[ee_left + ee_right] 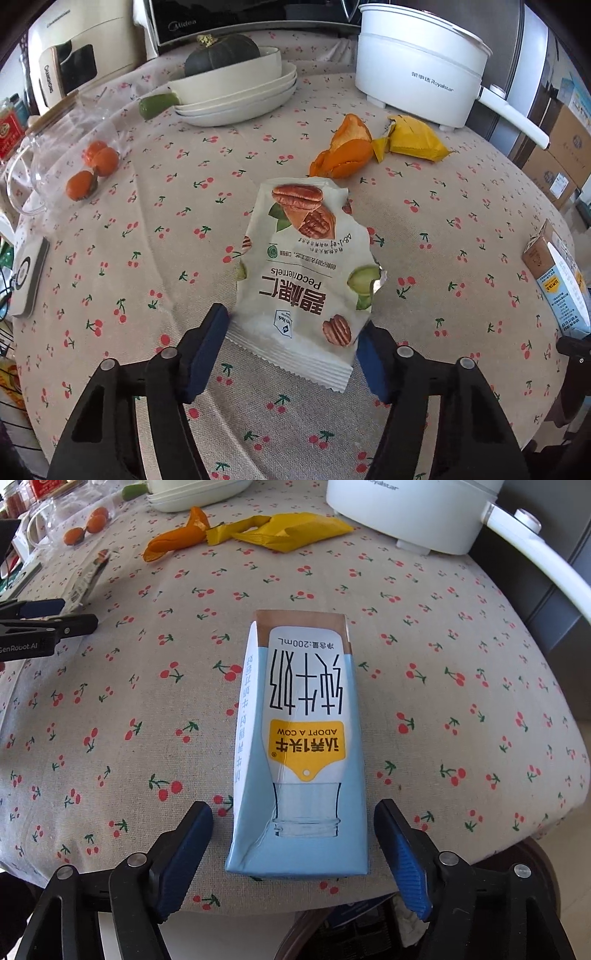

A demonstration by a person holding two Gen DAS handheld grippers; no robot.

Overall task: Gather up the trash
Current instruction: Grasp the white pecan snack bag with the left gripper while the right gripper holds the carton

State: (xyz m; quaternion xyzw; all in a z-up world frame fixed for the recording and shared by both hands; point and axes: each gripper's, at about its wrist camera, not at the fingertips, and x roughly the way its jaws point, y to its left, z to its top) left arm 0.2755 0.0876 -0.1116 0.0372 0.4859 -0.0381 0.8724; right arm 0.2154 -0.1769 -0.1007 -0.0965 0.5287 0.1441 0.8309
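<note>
Torn white pecan-kernel snack bag (pixel 306 273), printed "Pecan kernels", is flanked by the spread left gripper (pixel 291 343), long axis pointing away. Light-blue 200mL "ADOPT A COW" milk carton (pixel 303 746) is likewise framed lengthwise by the spread right gripper (pixel 293 842) on the cherry-print tablecloth (pixel 461 657).

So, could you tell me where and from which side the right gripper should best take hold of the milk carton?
Probably across its near, wide end, coming straight ahead from the table edge. The milk carton lies flat with its length running away from the right gripper, whose open fingers already flank that end, so they could close on its two long side walls. The squashed left side may give a little.
</note>
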